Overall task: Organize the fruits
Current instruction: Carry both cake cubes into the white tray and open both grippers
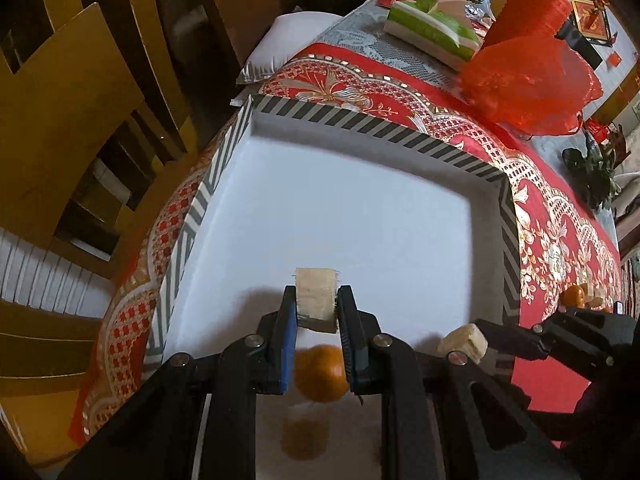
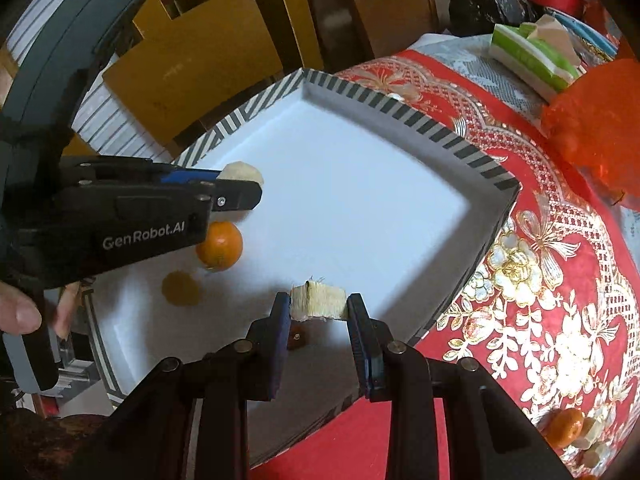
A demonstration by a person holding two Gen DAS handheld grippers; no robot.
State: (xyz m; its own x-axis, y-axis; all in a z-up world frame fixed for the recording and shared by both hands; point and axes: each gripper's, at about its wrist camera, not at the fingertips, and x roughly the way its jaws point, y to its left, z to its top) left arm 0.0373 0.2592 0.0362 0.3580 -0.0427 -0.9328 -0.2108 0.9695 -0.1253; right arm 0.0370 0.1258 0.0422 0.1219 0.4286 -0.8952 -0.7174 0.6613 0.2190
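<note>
A white tray (image 1: 360,208) with a black-and-white striped rim lies on the red patterned tablecloth. One mandarin (image 1: 320,372) rests on its floor, also in the right wrist view (image 2: 220,246). My left gripper (image 1: 317,296) hangs over the tray, just above that mandarin, shut on a pale fibrous fruit chunk (image 1: 316,300). To its right, over the tray's near part, my right gripper (image 2: 319,304) is shut on a second pale chunk (image 2: 318,302). A small orange piece (image 2: 296,338) shows under its left finger. Beside the tray on the cloth lie another mandarin (image 2: 566,424) and pale pieces (image 2: 592,432).
Wooden chairs (image 1: 72,120) stand along the table's left and far sides. A red plastic bag (image 1: 528,80), a green tissue pack (image 1: 432,32) and a white cushion (image 1: 288,40) lie beyond the tray. A person's fingers (image 2: 20,312) hold the left gripper's handle.
</note>
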